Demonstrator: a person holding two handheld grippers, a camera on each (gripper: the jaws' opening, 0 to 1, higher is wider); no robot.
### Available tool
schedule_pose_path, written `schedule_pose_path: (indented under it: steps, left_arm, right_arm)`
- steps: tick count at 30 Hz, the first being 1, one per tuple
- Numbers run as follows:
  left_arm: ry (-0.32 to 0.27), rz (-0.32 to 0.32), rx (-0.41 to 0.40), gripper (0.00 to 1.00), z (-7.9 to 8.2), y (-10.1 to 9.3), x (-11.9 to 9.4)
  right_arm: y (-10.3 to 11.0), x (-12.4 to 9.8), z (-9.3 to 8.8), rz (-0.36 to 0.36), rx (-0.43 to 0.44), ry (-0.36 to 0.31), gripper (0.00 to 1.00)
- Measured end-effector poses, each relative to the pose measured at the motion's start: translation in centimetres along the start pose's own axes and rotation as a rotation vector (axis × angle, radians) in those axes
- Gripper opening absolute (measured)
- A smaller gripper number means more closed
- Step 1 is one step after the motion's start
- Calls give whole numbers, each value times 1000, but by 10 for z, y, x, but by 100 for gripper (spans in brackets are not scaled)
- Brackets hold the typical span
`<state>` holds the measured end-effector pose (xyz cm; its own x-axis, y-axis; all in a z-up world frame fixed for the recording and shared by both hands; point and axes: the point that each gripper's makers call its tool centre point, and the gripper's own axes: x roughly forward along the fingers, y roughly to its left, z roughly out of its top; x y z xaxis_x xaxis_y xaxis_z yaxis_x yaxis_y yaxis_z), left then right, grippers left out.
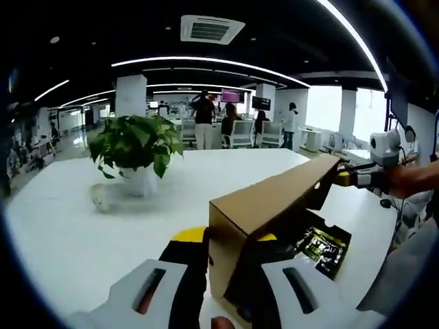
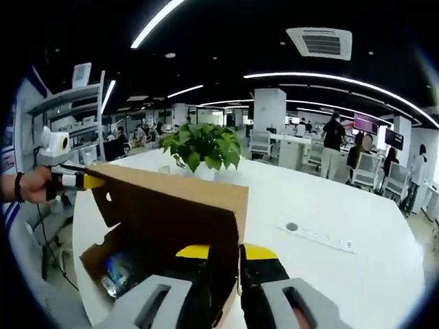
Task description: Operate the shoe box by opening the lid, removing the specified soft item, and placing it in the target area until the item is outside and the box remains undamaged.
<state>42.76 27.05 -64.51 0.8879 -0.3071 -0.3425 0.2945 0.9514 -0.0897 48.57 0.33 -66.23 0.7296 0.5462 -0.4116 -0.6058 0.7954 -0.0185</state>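
Observation:
A brown cardboard shoe box lid (image 1: pixel 271 195) is raised on edge over the open box (image 1: pixel 322 243) on the white table. My left gripper (image 1: pixel 228 236) is shut on the lid's near corner, its yellow tips on either side of the cardboard. The right gripper (image 1: pixel 350 179), held in a hand, grips the lid's far end. In the right gripper view my right gripper (image 2: pixel 226 252) pinches the lid (image 2: pixel 171 205) at its corner, and the left gripper (image 2: pixel 86 181) holds the opposite end. Inside the box (image 2: pixel 103 257) lies a bluish wrapped item (image 2: pixel 118 269), partly hidden.
A potted green plant (image 1: pixel 137 147) in a white pot stands on the table (image 1: pixel 82 233) beyond the box, with a small pale object (image 1: pixel 101 197) beside it. A flat socket strip (image 2: pixel 317 236) lies on the tabletop. Several people and chairs stand at the back.

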Motion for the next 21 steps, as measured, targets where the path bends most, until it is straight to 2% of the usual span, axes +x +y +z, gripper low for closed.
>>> schedule_pose_path:
  steps: [4, 8, 12, 16, 17, 21]
  left_arm:
    - [15, 8, -18, 15, -8, 1, 3]
    - [40, 13, -17, 15, -17, 1, 7]
    - [74, 19, -19, 14, -28, 1, 9]
    - [88, 31, -57, 12, -40, 4, 8]
    - [114, 35, -51, 9, -45, 5, 8]
    - [95, 42, -66, 9, -43, 6, 9]
  right_arm:
    - [-10, 5, -5, -44, 0, 10, 0]
    - [-8, 13, -10, -35, -22, 27, 0]
    - [-10, 19, -12, -37, -7, 34, 0]
    - [-13, 24, -10, -33, -11, 40, 0]
    - [-13, 25, -11, -29, -13, 44, 0]
    - [-14, 29, -11, -26, -20, 55, 0]
